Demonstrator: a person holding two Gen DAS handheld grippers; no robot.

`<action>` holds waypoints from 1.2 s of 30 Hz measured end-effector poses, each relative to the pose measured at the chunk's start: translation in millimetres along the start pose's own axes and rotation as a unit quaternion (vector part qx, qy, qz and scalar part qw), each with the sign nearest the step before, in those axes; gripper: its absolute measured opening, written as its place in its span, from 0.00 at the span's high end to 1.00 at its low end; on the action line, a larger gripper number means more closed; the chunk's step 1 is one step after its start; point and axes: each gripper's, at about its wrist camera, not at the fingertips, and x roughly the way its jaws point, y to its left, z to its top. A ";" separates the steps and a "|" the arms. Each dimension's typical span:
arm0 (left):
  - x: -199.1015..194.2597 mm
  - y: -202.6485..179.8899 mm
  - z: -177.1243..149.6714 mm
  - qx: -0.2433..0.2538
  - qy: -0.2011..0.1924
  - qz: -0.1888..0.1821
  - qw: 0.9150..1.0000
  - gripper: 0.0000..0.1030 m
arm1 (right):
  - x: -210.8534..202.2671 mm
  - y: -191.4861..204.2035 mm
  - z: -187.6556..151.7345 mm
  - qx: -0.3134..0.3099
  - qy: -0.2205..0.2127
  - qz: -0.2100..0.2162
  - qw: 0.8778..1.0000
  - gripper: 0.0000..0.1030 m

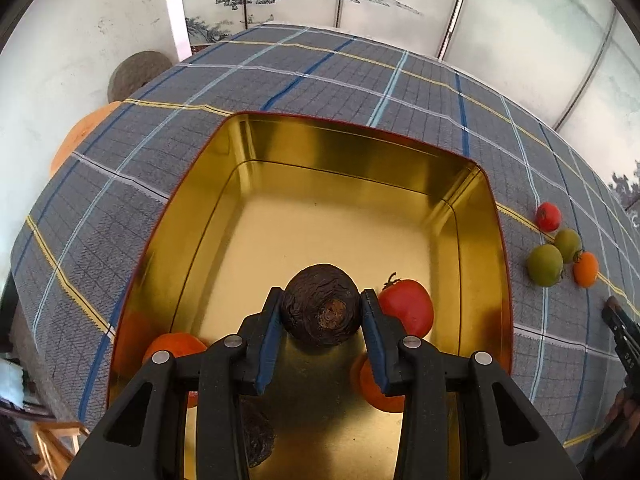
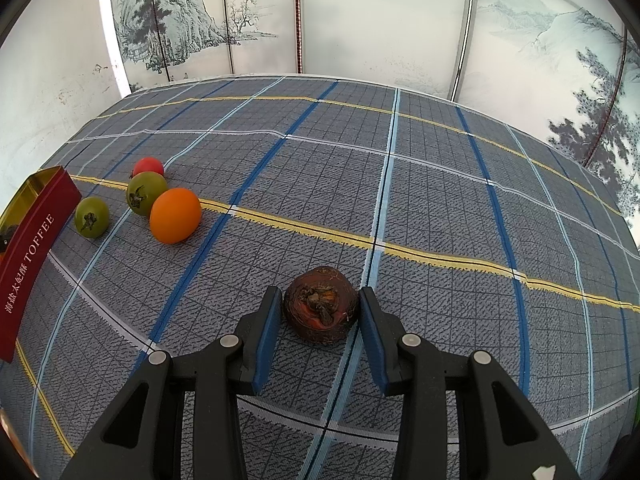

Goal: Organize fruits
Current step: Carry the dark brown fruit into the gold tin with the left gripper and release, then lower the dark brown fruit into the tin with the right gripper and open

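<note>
My left gripper point(image 1: 321, 312) is shut on a dark wrinkled round fruit point(image 1: 320, 305), held over the gold inside of the red tin point(image 1: 280, 148). In the tin lie a red tomato point(image 1: 408, 307), an orange fruit point(image 1: 176, 346), another orange fruit point(image 1: 380, 390) and a dark fruit point(image 1: 258, 434) under my fingers. My right gripper point(image 2: 320, 314) brackets a second dark wrinkled fruit point(image 2: 321, 305) that rests on the plaid cloth; the blue pads sit at its sides, and contact is unclear.
Loose fruits lie on the cloth right of the tin: a red tomato point(image 2: 148, 167), two green tomatoes point(image 2: 146, 193) point(image 2: 91, 217) and an orange one point(image 2: 175, 215). The tin's red wall point(image 2: 32, 256) reads TOFFEE. A painted folding screen point(image 2: 360, 20) stands behind the table.
</note>
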 end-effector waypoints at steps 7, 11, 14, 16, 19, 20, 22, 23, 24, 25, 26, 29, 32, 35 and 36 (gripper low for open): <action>0.1 0.1 1.1 0.000 0.002 0.002 1.000 0.60 | 0.0 0.1 -0.2 0.000 0.000 -0.001 1.000 0.64; -2.4 0.4 0.3 0.001 -0.002 0.002 1.000 0.57 | 0.0 0.3 -0.1 0.000 0.000 -0.001 1.000 0.64; -6.9 -0.2 0.2 0.007 -0.009 0.005 1.000 0.55 | -0.1 0.4 -0.1 0.000 0.000 -0.001 1.000 0.64; -12.2 -0.8 0.2 0.011 -0.016 0.006 1.000 0.54 | -0.2 0.5 -0.1 0.000 0.000 -0.001 1.000 0.64; -21.6 -2.4 -0.3 0.016 -0.029 0.010 0.999 0.53 | -0.2 0.6 0.0 -0.001 0.000 -0.001 1.000 0.64; -25.4 -2.7 -0.9 0.018 -0.034 0.009 0.999 0.52 | -0.2 0.7 -0.1 -0.001 0.000 -0.002 1.000 0.64; -33.2 -3.9 -2.4 0.024 -0.044 0.010 0.999 0.51 | -0.3 0.6 0.0 -0.001 0.000 -0.001 1.000 0.64; -36.6 -4.2 -2.9 0.025 -0.048 0.011 0.998 0.50 | -0.3 0.8 0.0 -0.001 0.000 -0.002 1.000 0.64; -40.6 -4.1 -3.9 0.026 -0.053 0.008 0.998 0.49 | -0.3 0.8 0.1 -0.001 0.000 -0.002 1.000 0.64; -43.4 -4.3 -4.8 0.027 -0.055 0.007 0.998 0.48 | -0.4 0.8 0.1 -0.001 0.000 -0.001 1.000 0.64; -47.1 -4.2 -6.1 0.028 -0.059 0.007 0.998 0.46 | -0.4 1.1 0.2 -0.001 0.000 -0.002 1.000 0.64; -54.9 -4.5 -10.6 0.033 -0.066 0.008 0.997 0.44 | -0.1 0.9 -0.2 -0.002 0.000 -0.003 1.000 0.65; -60.3 -4.3 -14.5 0.041 -0.073 0.010 0.996 0.43 | -0.3 1.3 -0.1 -0.002 0.000 -0.003 1.000 0.65; -64.1 -2.6 -18.9 0.045 -0.081 0.015 0.996 0.42 | -0.1 0.8 -0.2 -0.003 0.000 -0.003 1.000 0.67; -65.5 -2.1 -21.3 0.046 -0.086 0.018 0.995 0.41 | 0.0 0.9 -0.2 -0.003 0.000 -0.004 1.000 0.67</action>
